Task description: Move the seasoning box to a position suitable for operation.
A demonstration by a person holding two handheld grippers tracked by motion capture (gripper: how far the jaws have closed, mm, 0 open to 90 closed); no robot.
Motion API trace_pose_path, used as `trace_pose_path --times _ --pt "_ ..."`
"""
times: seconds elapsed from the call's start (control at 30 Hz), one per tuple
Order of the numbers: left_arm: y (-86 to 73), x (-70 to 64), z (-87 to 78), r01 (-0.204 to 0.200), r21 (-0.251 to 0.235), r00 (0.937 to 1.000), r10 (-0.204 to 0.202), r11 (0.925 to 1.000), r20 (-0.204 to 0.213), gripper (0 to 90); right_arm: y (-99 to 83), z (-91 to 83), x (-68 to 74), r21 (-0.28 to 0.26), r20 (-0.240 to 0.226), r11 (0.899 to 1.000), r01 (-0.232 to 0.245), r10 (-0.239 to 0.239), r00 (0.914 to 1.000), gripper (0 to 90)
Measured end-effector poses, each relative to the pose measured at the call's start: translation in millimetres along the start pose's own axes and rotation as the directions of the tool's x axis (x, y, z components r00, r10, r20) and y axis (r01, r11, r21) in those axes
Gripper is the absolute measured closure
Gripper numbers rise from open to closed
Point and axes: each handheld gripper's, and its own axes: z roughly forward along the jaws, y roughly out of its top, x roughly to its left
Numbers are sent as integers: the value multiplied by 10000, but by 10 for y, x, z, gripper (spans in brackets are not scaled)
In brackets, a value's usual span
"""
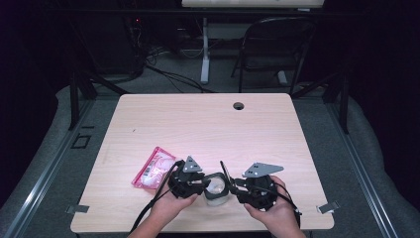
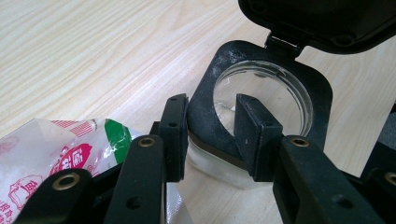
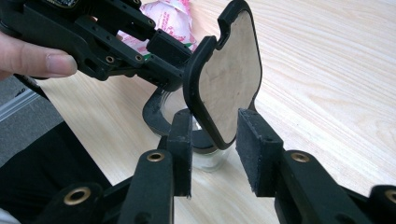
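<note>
Near the front edge of the pale wooden table, a small clear jar with a black square-rimmed top stands between the person's 2 hand-held grippers. The left gripper has its jaws closed on the jar's black rim — 1 pad outside the rim, the other inside the mouth. The hinged black lid stands flipped up, its tan inner face showing, and the right gripper has its jaws set narrowly on either side of the lid's lower edge — whether they actually press it I cannot tell. A pink and white plastic packet lies just left of the left gripper.
</note>
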Motion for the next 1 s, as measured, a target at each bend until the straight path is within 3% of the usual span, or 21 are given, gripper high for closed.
trace_pose_path --times 1.0 --pt "-5 -3 -10 155 23 9997 -156 9999 209 629 -20 -92 -194 -41 170 9984 -564 564 9983 840"
